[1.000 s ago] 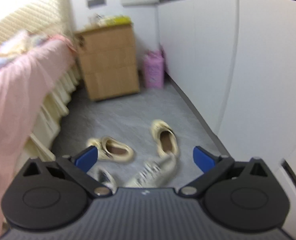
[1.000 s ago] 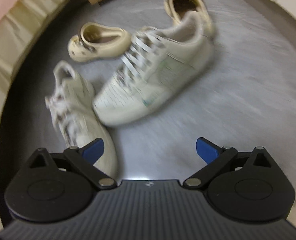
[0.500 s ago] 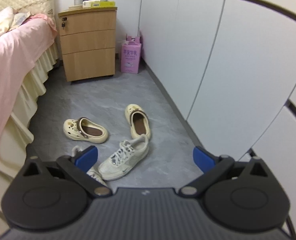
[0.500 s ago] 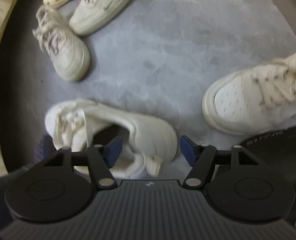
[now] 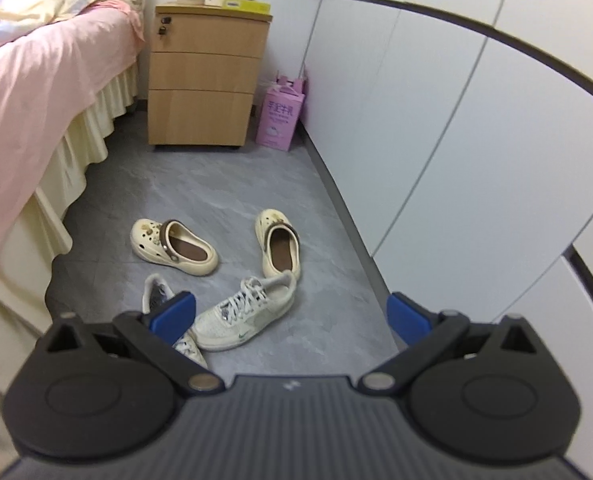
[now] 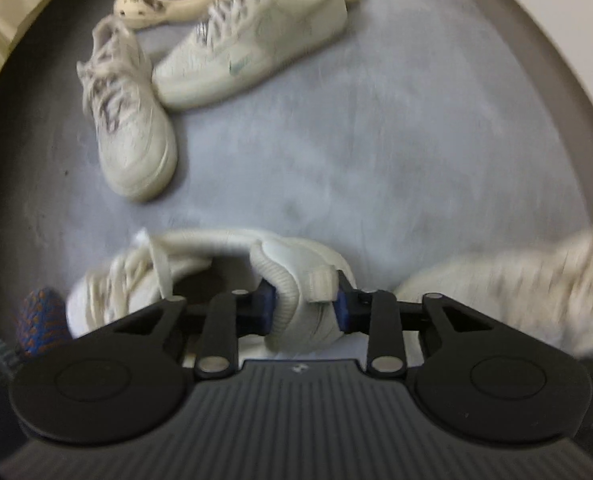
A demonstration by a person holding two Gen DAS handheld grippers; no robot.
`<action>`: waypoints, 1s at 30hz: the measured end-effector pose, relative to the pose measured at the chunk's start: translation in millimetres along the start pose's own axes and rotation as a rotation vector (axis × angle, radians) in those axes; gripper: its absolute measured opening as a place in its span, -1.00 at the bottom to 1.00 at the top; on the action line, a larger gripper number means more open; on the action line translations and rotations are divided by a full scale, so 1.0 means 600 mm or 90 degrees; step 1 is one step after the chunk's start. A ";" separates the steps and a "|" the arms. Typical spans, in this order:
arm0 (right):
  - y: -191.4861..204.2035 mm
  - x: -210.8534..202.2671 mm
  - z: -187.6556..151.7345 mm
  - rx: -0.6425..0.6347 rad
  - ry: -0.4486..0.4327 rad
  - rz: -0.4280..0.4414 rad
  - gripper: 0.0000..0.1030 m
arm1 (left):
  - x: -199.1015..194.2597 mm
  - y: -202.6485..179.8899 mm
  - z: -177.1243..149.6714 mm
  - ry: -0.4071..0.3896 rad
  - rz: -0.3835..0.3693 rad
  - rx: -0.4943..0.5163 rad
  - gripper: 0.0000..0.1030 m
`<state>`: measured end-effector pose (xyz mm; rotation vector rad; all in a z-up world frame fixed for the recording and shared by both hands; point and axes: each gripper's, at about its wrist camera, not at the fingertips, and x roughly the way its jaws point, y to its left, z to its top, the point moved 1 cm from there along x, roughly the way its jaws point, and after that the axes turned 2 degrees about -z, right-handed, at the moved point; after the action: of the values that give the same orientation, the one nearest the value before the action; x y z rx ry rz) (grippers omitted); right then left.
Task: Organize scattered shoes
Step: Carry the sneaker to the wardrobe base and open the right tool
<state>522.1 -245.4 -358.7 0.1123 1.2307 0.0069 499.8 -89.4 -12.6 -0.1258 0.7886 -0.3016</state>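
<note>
grey marbled floor (image 5: 224, 184) between a pink-covered bed (image 5: 36, 92) on the left and white cupboard doors (image 5: 436, 140) on the right is strewn with shoes. nearest, a white sneaker's heel (image 6: 300, 280) is being clamped by the closing right gripper (image 6: 304, 304), pads against both sides, while farther off two white laced sneakers (image 6: 232, 60) touch at the toes and two cream clogs (image 5: 174, 246) lie apart at odd angles. nothing appears paired or lined up yet, so the task is judged barely begun, and the left gripper (image 5: 292, 316) is held wide apart and empty above the floor.
</note>
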 end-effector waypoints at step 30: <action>-0.372 0.028 0.075 0.137 -0.108 -0.168 0.21 | 0.111 -0.119 -0.032 0.036 0.038 0.132 0.99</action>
<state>557.4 -470.2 -379.6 0.1339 1.0660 -0.3588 514.7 -178.2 -55.2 0.1010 0.8112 -0.3293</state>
